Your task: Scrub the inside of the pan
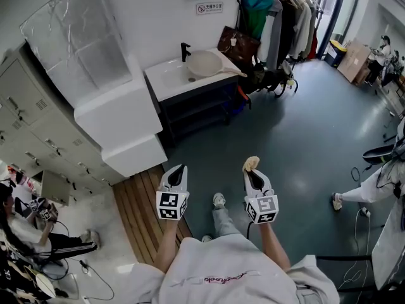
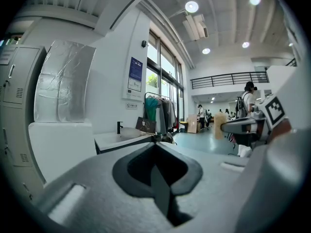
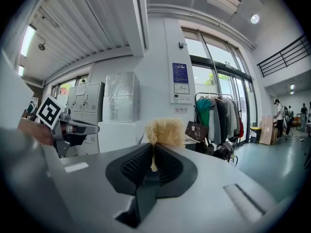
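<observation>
A pale, wide pan (image 1: pixel 204 63) rests on the white sink counter (image 1: pixel 169 78) beside a black faucet (image 1: pixel 185 50), far ahead of both grippers. In the left gripper view the pan (image 2: pixel 130 132) shows small on that counter. My left gripper (image 1: pixel 178 169) is held at waist height over the floor, jaws shut with nothing between them (image 2: pixel 155 141). My right gripper (image 1: pixel 251 170) is level with it and shut on a tan fluffy scrubber (image 1: pixel 252 163), which sticks out past the jaw tips (image 3: pixel 165 131).
A clothes rack (image 1: pixel 281 11) and a brown bag (image 1: pixel 238 44) stand right of the sink. White cabinet blocks (image 1: pixel 120 119) and grey lockers (image 1: pixel 25 106) are to the left. A wooden platform (image 1: pixel 140 208) lies at my left foot. People sit at far left (image 1: pixel 28 223) and right (image 1: pixel 370 189).
</observation>
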`<state>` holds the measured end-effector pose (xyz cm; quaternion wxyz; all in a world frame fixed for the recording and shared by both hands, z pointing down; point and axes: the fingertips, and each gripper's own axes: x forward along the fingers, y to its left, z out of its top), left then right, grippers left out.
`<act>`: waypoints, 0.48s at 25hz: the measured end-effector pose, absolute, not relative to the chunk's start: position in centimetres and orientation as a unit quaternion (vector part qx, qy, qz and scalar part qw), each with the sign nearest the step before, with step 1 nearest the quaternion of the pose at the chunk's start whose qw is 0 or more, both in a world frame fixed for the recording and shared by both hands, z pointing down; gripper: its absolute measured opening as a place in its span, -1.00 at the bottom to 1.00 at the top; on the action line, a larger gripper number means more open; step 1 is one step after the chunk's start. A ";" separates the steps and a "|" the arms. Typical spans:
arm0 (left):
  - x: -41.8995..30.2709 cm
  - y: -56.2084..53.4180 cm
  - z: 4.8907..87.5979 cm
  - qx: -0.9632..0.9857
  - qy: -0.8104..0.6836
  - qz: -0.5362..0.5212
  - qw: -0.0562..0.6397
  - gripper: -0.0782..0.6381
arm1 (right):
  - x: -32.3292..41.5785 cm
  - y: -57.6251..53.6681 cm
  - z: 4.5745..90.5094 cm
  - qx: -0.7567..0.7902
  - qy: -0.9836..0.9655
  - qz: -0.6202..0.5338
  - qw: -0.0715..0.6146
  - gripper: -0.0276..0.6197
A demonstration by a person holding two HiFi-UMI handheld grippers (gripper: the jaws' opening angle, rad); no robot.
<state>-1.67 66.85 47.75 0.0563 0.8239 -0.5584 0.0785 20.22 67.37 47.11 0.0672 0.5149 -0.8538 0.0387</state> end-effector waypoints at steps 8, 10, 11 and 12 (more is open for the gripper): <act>-2.7 61.4 48.2 0.819 -0.565 0.081 0.055 -0.78 | 19.0 61.5 47.7 0.506 -0.859 0.038 0.063 -0.84; -2.8 59.5 48.2 0.818 -0.568 0.080 0.056 -0.78 | 18.8 59.7 47.9 0.505 -0.860 0.039 0.064 -0.84; -2.9 58.5 48.2 0.817 -0.568 0.079 0.056 -0.78 | 18.7 58.8 48.0 0.504 -0.860 0.040 0.064 -0.84; -3.0 57.5 48.3 0.817 -0.568 0.078 0.058 -0.78 | 18.6 57.9 48.1 0.504 -0.860 0.041 0.065 -0.84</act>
